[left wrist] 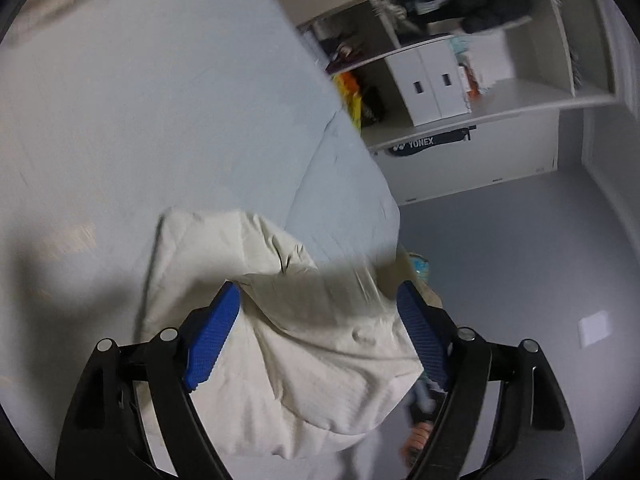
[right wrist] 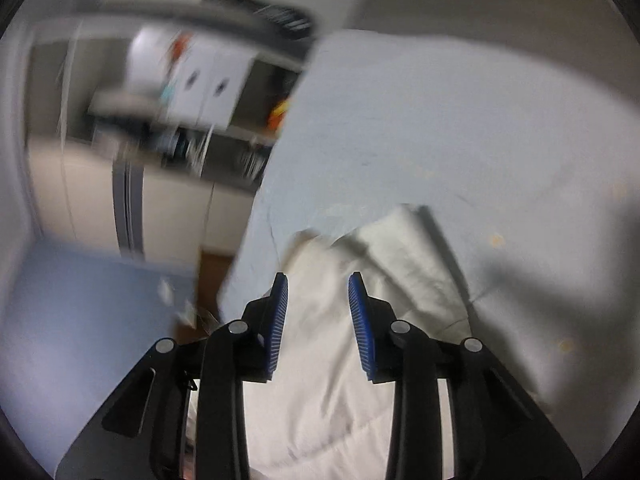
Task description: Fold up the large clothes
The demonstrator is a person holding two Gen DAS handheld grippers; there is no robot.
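Left tool (left wrist: 318, 294): jaws spread wide, blue ribbed pads (left wrist: 212, 338) standing clear on either side of the cream garment (left wrist: 304, 344). No pad presses on the cloth; nothing is held.

Right tool (right wrist: 318, 288): jaws part open, a clear gap between the blue pads (right wrist: 278, 320). The cream garment (right wrist: 332, 384) shows through that gap and below it, and the pads do not press on it as far as the blurred view allows.

Garment: cream, lightly textured fabric, bunched and creased, lying on the pale blue-grey bed (left wrist: 160, 120) at the corner of the mattress nearest both tools. Its lower part hangs over the bed's edge toward the cameras. In the left wrist view a flatter, folded-looking portion extends away from the tool onto the bed.

Surroundings, relative to the bed: grey floor (left wrist: 520, 260) beside the corner. Beyond the bed's far edge, a white shelf unit (left wrist: 520, 104) with white storage boxes (left wrist: 432, 84) and mixed clutter. Under the shelf, a dark racket bag marked YONEX (left wrist: 428, 144). A small white scrap (left wrist: 594, 326) lies on the floor, well apart from the bed.

Right wrist view is heavily motion-blurred; shelf details are unreadable there.
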